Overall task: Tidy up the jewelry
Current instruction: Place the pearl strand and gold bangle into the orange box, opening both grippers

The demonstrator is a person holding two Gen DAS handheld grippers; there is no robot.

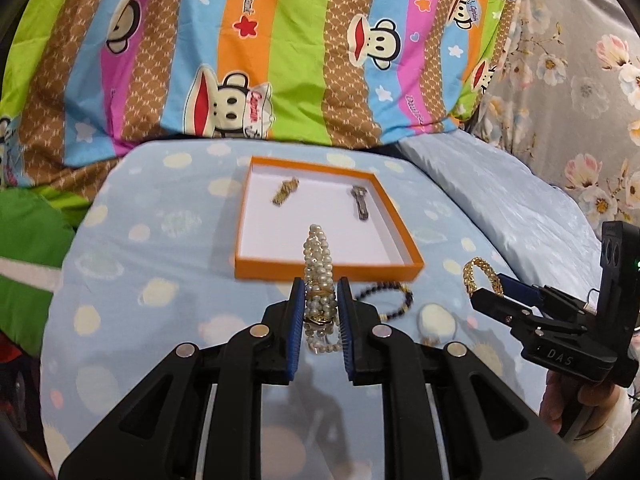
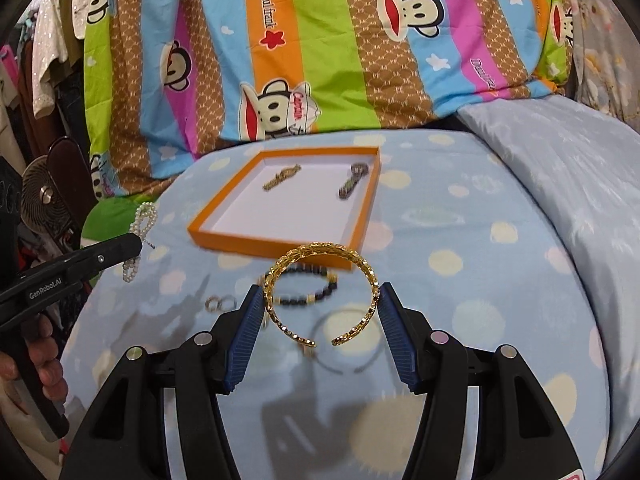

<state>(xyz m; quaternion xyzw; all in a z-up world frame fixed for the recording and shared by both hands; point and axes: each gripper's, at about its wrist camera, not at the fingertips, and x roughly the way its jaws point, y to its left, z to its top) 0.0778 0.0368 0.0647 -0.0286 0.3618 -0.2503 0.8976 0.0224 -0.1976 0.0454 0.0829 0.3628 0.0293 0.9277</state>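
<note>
I am holding a white multi-strand pearl bracelet (image 1: 318, 280) clamped in the left gripper (image 1: 319, 308) and an open gold filigree cuff bangle (image 2: 322, 292) gripped in the right gripper (image 2: 322, 312); the shallow orange cardboard tray (image 1: 328, 270) is sitting straight ahead at frame centre, nearer my left.

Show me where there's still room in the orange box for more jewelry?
The orange box's near half is bare. So is the strip between the gold piece and the dark piece. Its far end, holding both, is crowded.
</note>
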